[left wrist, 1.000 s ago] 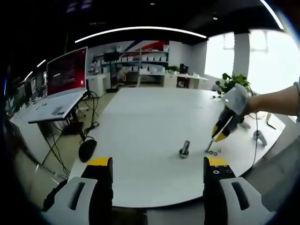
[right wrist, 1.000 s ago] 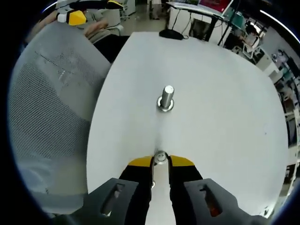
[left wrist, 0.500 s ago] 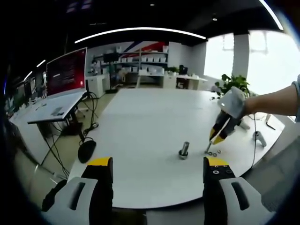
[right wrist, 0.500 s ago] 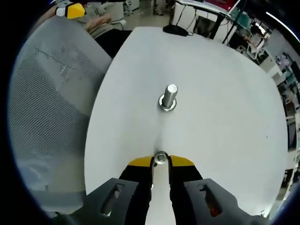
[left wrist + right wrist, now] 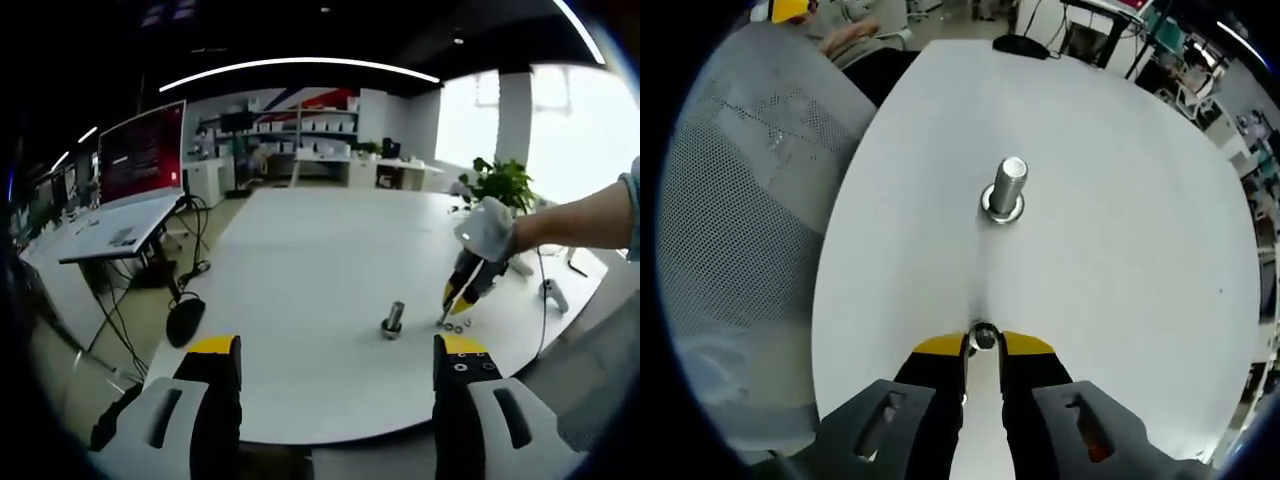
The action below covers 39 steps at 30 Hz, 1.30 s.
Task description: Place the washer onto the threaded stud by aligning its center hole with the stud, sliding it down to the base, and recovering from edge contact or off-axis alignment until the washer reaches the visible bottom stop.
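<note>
Right gripper view: we have the washer (image 5: 984,337) pinched, but the threaded stud (image 5: 1006,190) is not yet reached.
Our right tongs (image 5: 983,345) are clenched on it, apart from the stud upright on the counter (image 5: 1120,250); alignment and sliding down remain. Left tongs (image 5: 336,352) hang released.

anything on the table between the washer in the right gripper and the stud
Nothing visible does. In the right gripper view the washer sits pinched at the tips of the right gripper, and only bare white table lies between it and the upright threaded stud.
</note>
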Motion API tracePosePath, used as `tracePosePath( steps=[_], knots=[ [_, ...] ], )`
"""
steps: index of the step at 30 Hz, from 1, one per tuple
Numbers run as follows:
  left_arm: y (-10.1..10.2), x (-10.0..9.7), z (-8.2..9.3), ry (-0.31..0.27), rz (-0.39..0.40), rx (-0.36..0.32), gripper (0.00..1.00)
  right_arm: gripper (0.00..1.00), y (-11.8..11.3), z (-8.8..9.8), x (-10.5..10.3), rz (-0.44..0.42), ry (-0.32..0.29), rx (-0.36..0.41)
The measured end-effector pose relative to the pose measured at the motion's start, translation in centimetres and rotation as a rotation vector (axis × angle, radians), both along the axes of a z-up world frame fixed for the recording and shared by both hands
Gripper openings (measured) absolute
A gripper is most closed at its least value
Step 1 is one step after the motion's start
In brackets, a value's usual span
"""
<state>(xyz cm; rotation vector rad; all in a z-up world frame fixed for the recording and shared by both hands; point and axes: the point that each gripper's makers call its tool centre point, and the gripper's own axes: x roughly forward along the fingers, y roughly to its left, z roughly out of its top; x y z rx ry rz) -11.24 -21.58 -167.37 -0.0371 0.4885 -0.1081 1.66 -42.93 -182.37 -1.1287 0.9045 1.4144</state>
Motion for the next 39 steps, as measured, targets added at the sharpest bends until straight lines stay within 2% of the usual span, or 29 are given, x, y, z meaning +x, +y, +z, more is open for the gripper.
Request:
tracePosePath(
  steps=[15,18,22,33,36,39],
  knots=[
    [0.0,-0.1,-0.2,0.01,-0.002,-0.001,0.77,0.14,0.0,-2.0,-0.2,0.001,0.008,-0.037],
    [-0.1,0.0,-0.1,0.004,-0.005,-0.005,0.77,0.17,-0.2,-2.1,-0.1,0.001,0.003,-0.047],
    [-0.1,-0.1,-0.2,0.011,-0.008,-0.003,0.76,0.22,-0.2,-1.7,0.0,-0.024,-0.003,-0.037],
    [-0.2,0.1,-0.2,0.008,-0.014,-0.005,0.76,0.22,-2.2,-0.1,0.9,-0.081,-0.017,-0.01],
    [-0.2,0.1,-0.2,0.008,-0.015,-0.004,0.76,0.22,-2.3,0.7,1.1,-0.132,-0.011,0.035],
    [-0.2,0.1,-0.2,0.008,-0.015,-0.005,0.76,0.22,-2.8,0.9,1.3,-0.152,-0.01,0.045]
  ],
)
